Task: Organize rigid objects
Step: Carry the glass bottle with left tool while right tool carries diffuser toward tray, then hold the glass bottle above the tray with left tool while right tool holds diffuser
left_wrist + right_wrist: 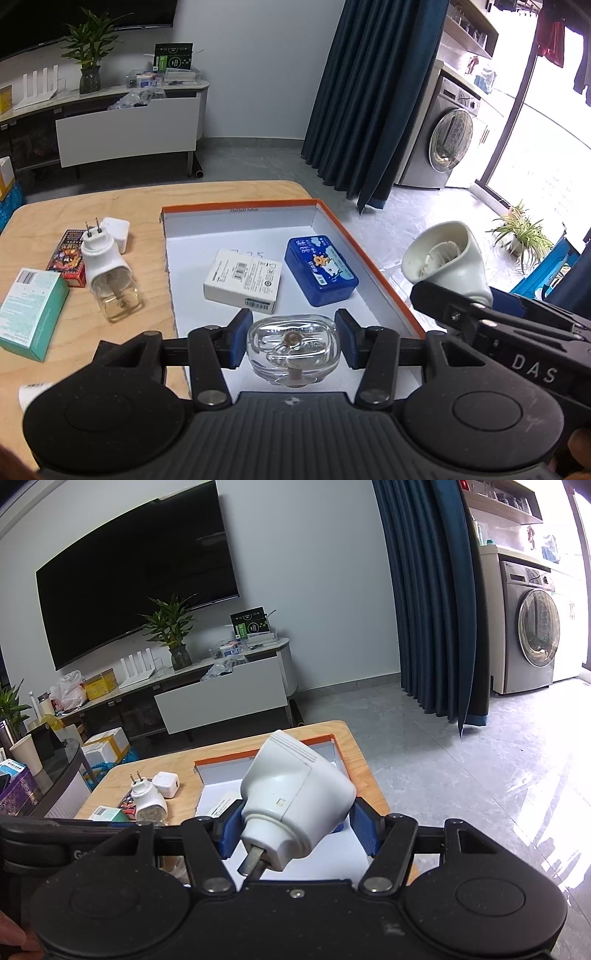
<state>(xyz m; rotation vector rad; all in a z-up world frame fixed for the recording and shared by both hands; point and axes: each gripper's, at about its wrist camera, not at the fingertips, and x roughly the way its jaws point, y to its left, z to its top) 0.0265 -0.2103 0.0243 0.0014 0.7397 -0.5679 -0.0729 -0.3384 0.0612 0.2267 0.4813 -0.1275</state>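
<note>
Your orange-rimmed white cardboard tray [373,258] on the desk [110,199] holds a white barcoded box [242,282] and a blue cartoon-printed case [320,275]. Left claw [293,341] pinches a clear glass bottle [293,349], neck toward you. Right claw [291,829] pinches a white plastic plug-in heater [295,801], wide end up, tilted, prongs toward you.

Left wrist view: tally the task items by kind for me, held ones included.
Boxes: 4 (white carton, blue case, teal box, red box)
Plug-in heaters: 2 (on table, held)
Glass bottles: 2 (attached, loose)
White charger: 1
Total: 9
</note>
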